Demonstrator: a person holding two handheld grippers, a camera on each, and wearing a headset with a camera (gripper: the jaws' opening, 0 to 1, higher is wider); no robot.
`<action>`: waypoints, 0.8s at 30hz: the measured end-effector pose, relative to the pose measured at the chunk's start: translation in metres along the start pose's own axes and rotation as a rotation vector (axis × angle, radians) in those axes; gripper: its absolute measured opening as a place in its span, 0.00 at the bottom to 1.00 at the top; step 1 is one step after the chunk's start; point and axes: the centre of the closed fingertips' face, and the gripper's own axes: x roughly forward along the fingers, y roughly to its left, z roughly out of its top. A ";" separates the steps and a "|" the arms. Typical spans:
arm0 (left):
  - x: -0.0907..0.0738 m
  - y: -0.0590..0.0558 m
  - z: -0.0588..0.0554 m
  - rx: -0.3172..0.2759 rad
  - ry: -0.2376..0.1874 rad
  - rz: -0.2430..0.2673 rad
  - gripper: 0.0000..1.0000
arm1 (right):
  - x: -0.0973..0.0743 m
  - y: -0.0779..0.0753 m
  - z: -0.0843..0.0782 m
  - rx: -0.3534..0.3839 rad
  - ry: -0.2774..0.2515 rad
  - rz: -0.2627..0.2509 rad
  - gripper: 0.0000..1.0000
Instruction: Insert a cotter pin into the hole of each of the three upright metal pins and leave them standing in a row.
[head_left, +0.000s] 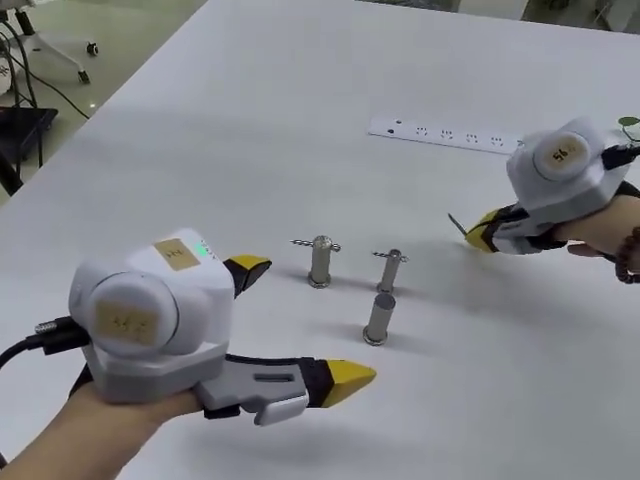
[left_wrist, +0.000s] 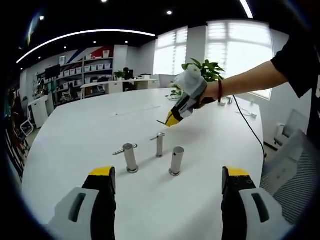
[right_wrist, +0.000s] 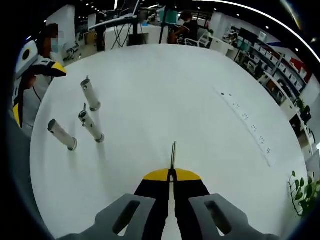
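Two of three pins cottered; last cotter in R gripper.
Head view: L gripper (head_left: 300, 320), lower left, jaws wide apart, empty, aimed at the pins, prob. ready to steady one. R gripper (head_left: 480, 235), upper right, jaws clamped on cotter (head_left: 458, 225), tip poking out for threading. Centre of frame: left pin (head_left: 321, 262) and right pin (head_left: 390, 270) upright w/ cotters through. Bare pin (head_left: 379, 318) stands just below them, out of row, hole unfilled.
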 end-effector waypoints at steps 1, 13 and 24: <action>0.000 0.000 0.001 0.003 -0.002 -0.001 0.85 | -0.002 0.003 0.002 -0.018 -0.003 0.000 0.00; 0.006 -0.004 0.018 -0.018 -0.023 -0.022 0.73 | -0.036 0.037 0.016 -0.125 -0.069 0.000 0.00; 0.016 -0.017 0.024 -0.048 0.012 -0.080 0.55 | -0.056 0.070 0.019 -0.181 -0.134 0.057 0.00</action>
